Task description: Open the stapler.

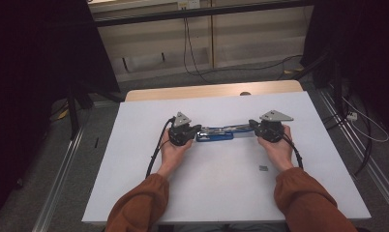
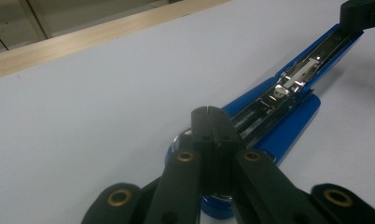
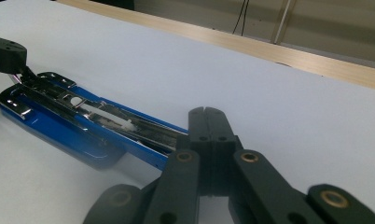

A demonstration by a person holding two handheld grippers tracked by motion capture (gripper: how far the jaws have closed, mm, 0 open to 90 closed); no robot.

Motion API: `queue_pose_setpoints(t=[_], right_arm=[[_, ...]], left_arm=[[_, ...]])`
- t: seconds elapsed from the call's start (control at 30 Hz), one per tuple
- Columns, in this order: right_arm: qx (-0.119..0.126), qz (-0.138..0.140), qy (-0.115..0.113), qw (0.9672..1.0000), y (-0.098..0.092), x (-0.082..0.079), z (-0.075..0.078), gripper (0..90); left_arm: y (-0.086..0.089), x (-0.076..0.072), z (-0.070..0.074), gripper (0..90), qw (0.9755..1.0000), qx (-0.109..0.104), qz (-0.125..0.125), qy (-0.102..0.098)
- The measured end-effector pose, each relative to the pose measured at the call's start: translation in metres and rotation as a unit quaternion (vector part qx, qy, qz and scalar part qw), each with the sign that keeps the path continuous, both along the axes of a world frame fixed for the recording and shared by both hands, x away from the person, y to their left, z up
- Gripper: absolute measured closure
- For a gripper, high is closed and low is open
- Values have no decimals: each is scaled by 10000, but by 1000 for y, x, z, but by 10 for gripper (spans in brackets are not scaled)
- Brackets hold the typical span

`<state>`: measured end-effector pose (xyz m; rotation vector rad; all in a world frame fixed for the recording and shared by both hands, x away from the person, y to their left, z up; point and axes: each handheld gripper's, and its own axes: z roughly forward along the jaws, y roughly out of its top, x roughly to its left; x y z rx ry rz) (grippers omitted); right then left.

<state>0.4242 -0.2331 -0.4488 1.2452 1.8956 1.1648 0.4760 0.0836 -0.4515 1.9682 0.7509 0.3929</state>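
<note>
Left gripper (image 1: 196, 130) and right gripper (image 1: 253, 125) both had jaws fully closed, each pressing an end of the blue metal stapler (image 1: 215, 134), which lay swung open at frame centre on the white surface (image 1: 134, 174). Opening looked done; loading staples apparently remained.

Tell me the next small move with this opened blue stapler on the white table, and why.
Probably swing the blue stapler's lid down with the right gripper while the left gripper steadies the base end. The blue metal stapler lies hinged wide open on the white table, its silver staple channel exposed, and both grippers have shut jaws resting at opposite ends of it.
</note>
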Motion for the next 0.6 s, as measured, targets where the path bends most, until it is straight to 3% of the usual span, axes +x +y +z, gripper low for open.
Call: queue_pose_setpoints(t=[0.6], right_arm=[[138,133,61,9998,1,2,-4,855]], left_arm=[[-3,-3,4,869,9999,-54,56,-107]])
